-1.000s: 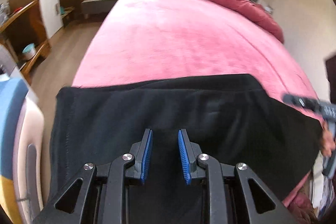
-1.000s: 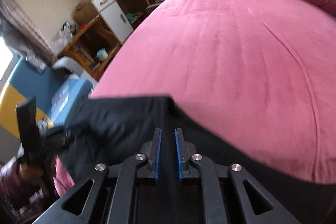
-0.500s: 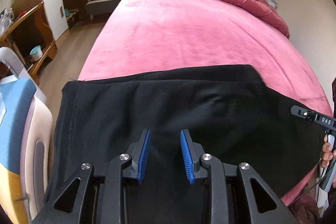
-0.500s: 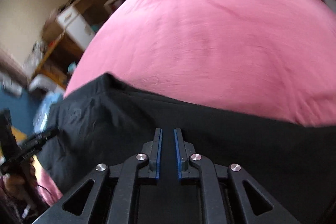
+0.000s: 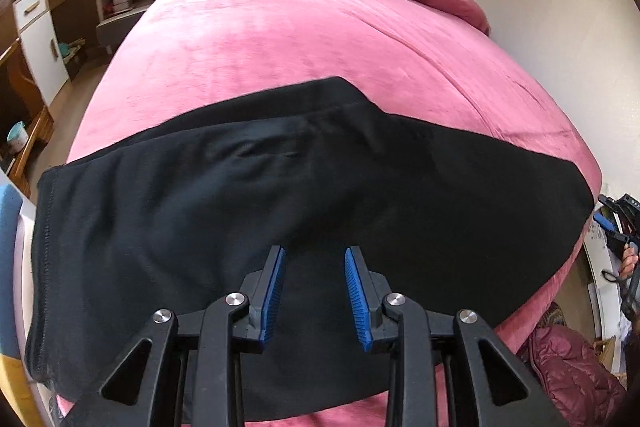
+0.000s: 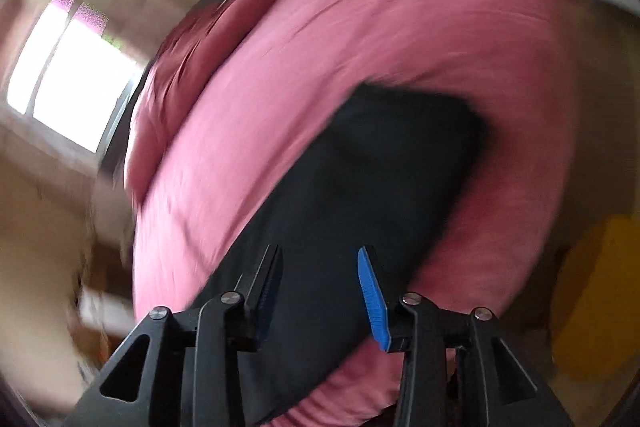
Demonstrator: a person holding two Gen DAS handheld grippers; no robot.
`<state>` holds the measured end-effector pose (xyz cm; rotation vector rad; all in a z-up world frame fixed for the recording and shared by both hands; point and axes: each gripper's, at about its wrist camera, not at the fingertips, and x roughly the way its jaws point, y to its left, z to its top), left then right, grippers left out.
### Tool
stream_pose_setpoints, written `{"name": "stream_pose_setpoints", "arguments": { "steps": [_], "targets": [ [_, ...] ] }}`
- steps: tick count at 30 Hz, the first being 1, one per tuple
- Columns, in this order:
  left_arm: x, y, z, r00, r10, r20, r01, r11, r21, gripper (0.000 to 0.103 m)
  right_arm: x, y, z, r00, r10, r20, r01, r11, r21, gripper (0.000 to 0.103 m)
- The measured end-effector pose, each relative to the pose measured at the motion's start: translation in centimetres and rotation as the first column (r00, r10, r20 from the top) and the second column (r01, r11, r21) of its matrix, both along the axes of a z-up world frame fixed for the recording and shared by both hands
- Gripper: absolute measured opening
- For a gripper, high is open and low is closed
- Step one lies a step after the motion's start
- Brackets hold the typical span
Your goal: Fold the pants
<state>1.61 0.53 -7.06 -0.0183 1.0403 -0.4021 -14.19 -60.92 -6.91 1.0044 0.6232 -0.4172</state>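
One bed [image 5: 320, 39] with a pink cover, one pair of black pants [image 5: 248, 195] spread across its near end. Two tongs: the left gripper [image 5: 314, 287] hangs over the pants, jaws apart, holding nothing; the right gripper [image 6: 320, 287] – likewise parted and empty. The right view is motion-blurred; pants' near edge hidden behind the tongs.

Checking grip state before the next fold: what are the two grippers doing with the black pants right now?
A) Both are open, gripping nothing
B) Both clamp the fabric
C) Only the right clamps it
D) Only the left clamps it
A: the left gripper and right gripper both show a wide gap between their fingers, with the black pants lying flat on the pink bed.
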Motion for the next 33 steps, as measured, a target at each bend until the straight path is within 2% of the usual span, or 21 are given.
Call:
{"name": "stream_pose_setpoints", "arguments": {
  "steps": [2, 6, 10, 17, 19, 21, 22, 24, 26, 29, 33],
  "targets": [
    [0.2, -0.7, -0.1, 1.0, -0.014, -0.004, 0.014, 1.0, 0.016, 0.031, -1.9, -2.4, -1.5, 0.995, -0.101, 0.025, 0.099, 0.993, 0.068, 0.041],
    [0.1, -1.7, 0.1, 0.999, -0.039, -0.006, 0.039, 0.998, 0.043, 0.031, -3.4, -5.9, -3.7, 0.977, -0.195, 0.085, 0.177, 0.967, 0.182, 0.041],
    [-0.4, -2.2, 0.3, 0.999, -0.04, -0.018, 0.041, 0.998, 0.046, 0.031, -3.5, -7.9, -5.3, 0.97, -0.23, 0.085, 0.207, 0.953, 0.221, 0.041],
    [-0.3, -3.1, -0.8, 0.998, -0.045, -0.053, 0.048, 0.997, 0.063, 0.031, -0.8, -7.9, -6.7, 0.963, -0.246, 0.108, 0.215, 0.947, 0.239, 0.041],
    [-0.4, -3.4, -1.0, 0.997, -0.05, -0.058, 0.054, 0.996, 0.068, 0.031, 0.0, -8.3, -6.4, 0.969, -0.231, 0.09, 0.208, 0.954, 0.214, 0.032],
    [-0.4, -3.6, -1.1, 0.997, -0.051, -0.061, 0.054, 0.997, 0.062, 0.031, 1.2, -8.4, -5.3, 0.979, -0.196, 0.056, 0.185, 0.969, 0.163, 0.021],
    [-0.4, -3.6, -1.1, 0.997, -0.052, -0.063, 0.056, 0.997, 0.055, 0.031, 1.5, -8.2, -4.8, 0.982, -0.18, 0.058, 0.17, 0.975, 0.142, 0.019],
    [-0.3, -3.7, -1.1, 0.996, -0.06, -0.066, 0.062, 0.998, 0.033, 0.031, 2.9, -6.7, -2.0, 0.992, -0.083, 0.097, 0.079, 0.996, 0.052, 0.018],
    [-0.2, -3.8, -1.1, 0.995, -0.064, -0.074, 0.066, 0.998, 0.018, 0.031, 4.2, -4.8, 0.5, 0.994, 0.021, 0.11, -0.019, 1.0, -0.017, 0.018],
    [0.0, -3.7, -1.0, 0.994, -0.068, -0.083, 0.066, 0.997, -0.026, 0.031, 6.5, -0.8, 4.2, 0.977, 0.186, 0.108, -0.173, 0.977, -0.123, 0.018],
    [-0.1, -3.3, -0.6, 0.993, -0.074, -0.088, 0.067, 0.995, -0.077, 0.031, 9.9, 5.6, 6.8, 0.919, 0.378, 0.11, -0.356, 0.917, -0.178, 0.018]
  ]
}}
